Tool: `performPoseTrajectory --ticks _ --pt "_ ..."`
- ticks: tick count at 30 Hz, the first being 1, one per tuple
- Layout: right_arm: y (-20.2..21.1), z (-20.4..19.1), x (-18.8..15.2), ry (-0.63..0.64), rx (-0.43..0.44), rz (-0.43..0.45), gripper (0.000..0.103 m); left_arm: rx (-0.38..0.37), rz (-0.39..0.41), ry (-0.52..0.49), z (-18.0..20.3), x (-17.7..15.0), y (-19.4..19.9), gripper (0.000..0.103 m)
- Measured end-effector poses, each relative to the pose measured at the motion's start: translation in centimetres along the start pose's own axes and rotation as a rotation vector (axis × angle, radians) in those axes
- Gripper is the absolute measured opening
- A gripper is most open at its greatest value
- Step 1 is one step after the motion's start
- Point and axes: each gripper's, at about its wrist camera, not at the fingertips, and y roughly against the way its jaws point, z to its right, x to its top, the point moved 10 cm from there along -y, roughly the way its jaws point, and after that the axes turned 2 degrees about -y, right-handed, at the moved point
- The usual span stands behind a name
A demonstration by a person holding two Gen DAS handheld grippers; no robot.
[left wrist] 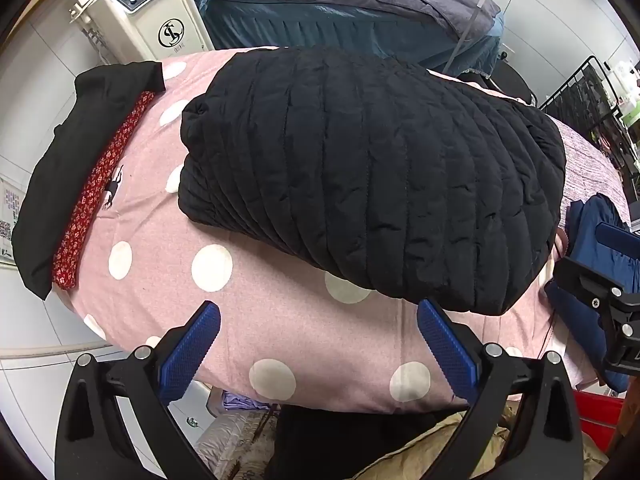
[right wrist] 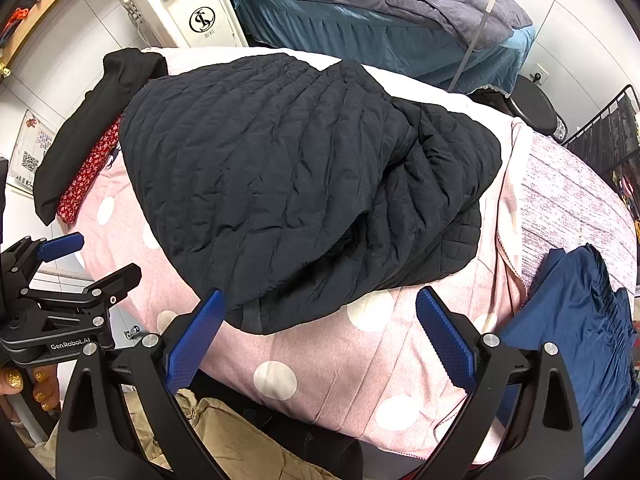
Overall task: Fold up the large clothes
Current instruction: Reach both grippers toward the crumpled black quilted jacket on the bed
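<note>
I have the left gripper [left wrist: 318,344] hanging at the near edge of the surface, its jaws spread wide with nothing between them; the blue pads [left wrist: 192,350] touch nothing, and only the pink polka-dot cover [left wrist: 208,208] shows through the gap. The right gripper [right wrist: 320,334] stands the same way, jaws wide and empty; its left pad sits just in front of the near hem of the black quilted jacket [right wrist: 280,168], though I cannot tell whether it touches the fabric.

The jacket lies folded in a thick bundle in the middle of the cover, layers stacked, with a looser fold showing on its right side in the right wrist view; from the left wrist view the same jacket [left wrist: 372,168] fills the centre, its near corner just beyond my right pad there.

At the far left edge lies a black garment with a red floral strip [left wrist: 96,188], apart from the jacket; a navy garment [right wrist: 576,320] is draped at the right edge of the surface, near the right gripper; a bed with grey and teal bedding [right wrist: 380,8] stands behind.
</note>
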Motion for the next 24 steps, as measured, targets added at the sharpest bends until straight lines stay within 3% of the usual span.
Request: performPoseTrajectory --ticks 24 --pt "-0.38 -0.03 -0.13 0.005 0.002 -0.002 0.095 0.001 -0.002 -0.002 -0.27 0.15 -0.06 0.097"
